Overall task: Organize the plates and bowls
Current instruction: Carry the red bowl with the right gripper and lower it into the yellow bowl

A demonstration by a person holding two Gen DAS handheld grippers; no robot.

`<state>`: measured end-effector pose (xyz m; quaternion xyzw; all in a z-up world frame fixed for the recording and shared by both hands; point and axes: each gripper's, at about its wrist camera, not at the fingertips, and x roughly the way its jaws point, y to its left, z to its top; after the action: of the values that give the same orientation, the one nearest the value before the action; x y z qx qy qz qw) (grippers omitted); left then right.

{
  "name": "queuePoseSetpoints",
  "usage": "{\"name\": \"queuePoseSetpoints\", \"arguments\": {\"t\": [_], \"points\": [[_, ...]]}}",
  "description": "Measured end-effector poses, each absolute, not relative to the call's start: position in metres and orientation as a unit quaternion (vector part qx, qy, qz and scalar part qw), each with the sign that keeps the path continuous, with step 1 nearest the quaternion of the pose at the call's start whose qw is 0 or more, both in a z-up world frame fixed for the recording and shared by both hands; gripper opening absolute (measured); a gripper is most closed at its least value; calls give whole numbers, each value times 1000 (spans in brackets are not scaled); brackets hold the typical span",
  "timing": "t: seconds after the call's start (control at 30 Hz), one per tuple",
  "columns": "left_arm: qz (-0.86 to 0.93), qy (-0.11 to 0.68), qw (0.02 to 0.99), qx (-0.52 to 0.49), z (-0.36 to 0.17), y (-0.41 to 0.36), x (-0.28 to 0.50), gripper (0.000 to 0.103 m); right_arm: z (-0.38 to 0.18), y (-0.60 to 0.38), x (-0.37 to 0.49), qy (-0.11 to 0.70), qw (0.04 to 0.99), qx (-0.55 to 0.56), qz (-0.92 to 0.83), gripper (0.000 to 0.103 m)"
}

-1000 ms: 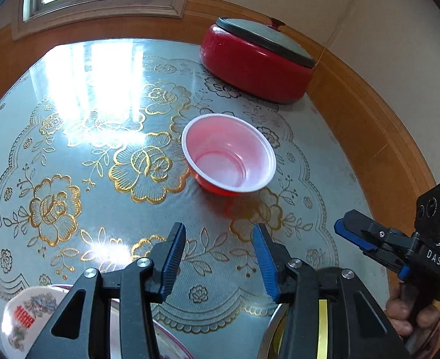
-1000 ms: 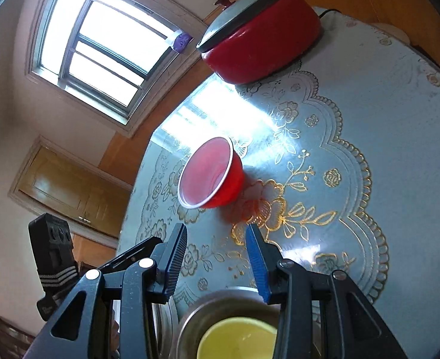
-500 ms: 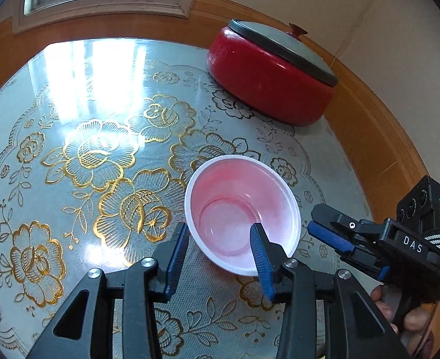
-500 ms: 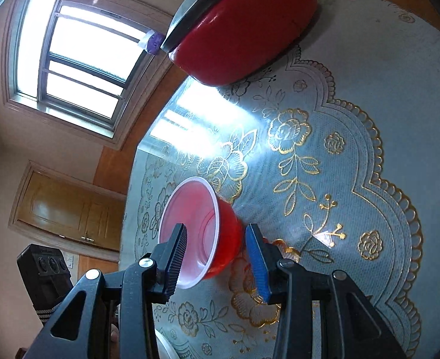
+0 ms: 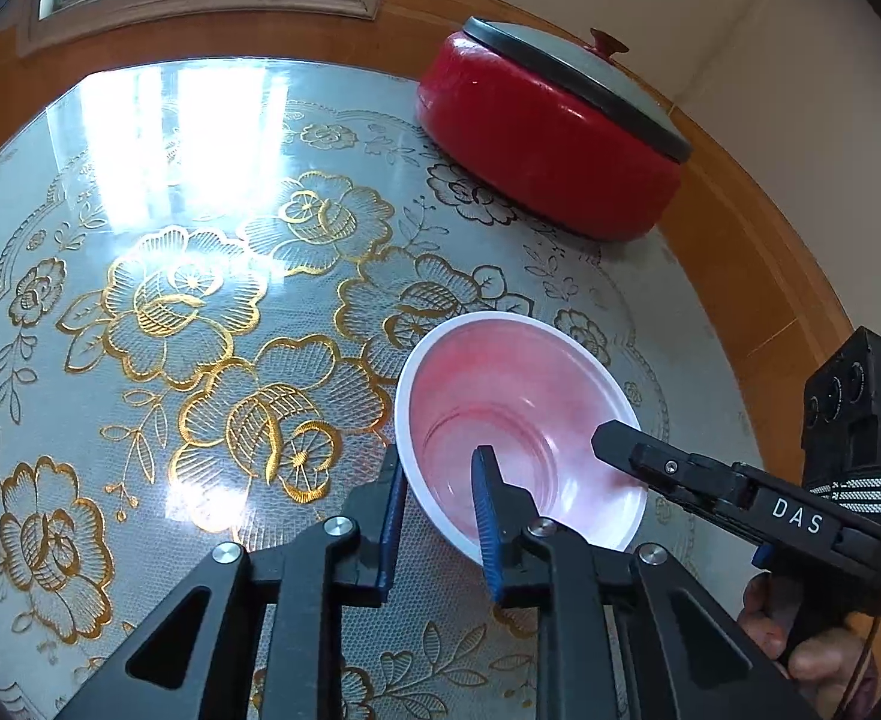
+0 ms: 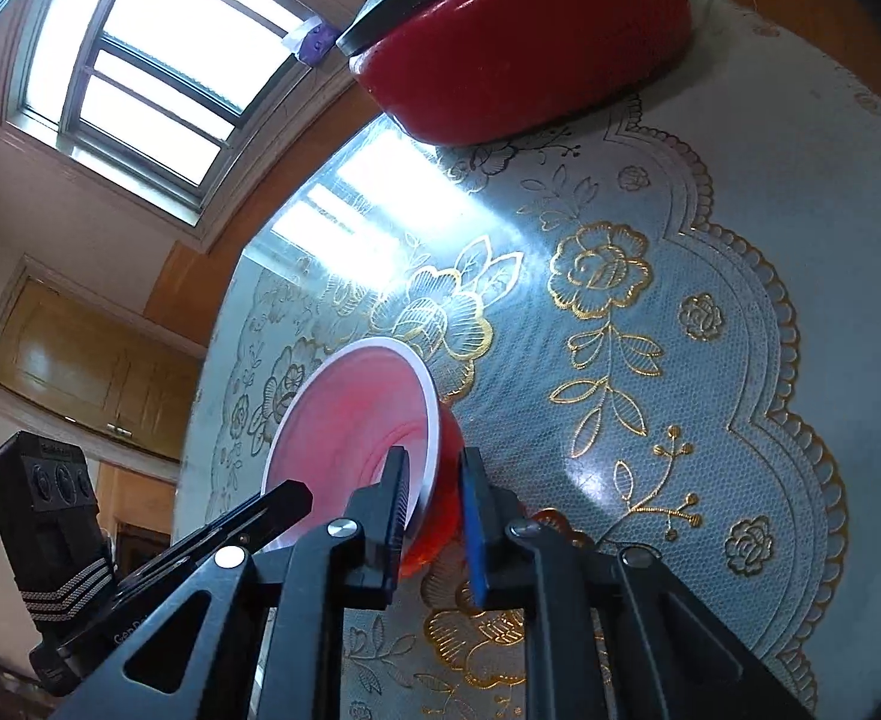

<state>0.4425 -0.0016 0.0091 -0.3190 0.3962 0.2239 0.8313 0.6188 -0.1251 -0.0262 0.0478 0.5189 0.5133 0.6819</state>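
A red plastic bowl (image 5: pixel 518 408) with a white rim stands on the flowered table. My left gripper (image 5: pixel 440 492) straddles its near left rim, one blue pad outside the wall and one inside. Its jaws are closing with the wall between them, and the pads touch it. In the right wrist view the bowl (image 6: pixel 356 420) sits just ahead of my right gripper (image 6: pixel 434 480). Those jaws are closing too, pinching the rim and red wall on the opposite side. The right gripper's black finger (image 5: pixel 614 441) lies over the bowl's right rim in the left wrist view.
A big red pot with a grey lid (image 5: pixel 548 144) stands at the table's far right, close to the wall. The table's wooden rim (image 5: pixel 740 276) curves behind the bowl. A hand (image 5: pixel 800 654) holds the right gripper's handle. To the left lies bare tablecloth (image 5: pixel 170 300).
Both grippers moved forward from the near edge up to the red bowl, and their jaws narrowed onto its rim. The plates and steel bowl near the front have left view.
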Motion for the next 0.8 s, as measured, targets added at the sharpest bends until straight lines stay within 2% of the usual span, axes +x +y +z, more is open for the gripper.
{"name": "queuePoseSetpoints", "arguments": {"t": [0.8], "points": [[142,367,885,-247,74,-122,358,22,26,-247,540,439,712,28,547,16]]}}
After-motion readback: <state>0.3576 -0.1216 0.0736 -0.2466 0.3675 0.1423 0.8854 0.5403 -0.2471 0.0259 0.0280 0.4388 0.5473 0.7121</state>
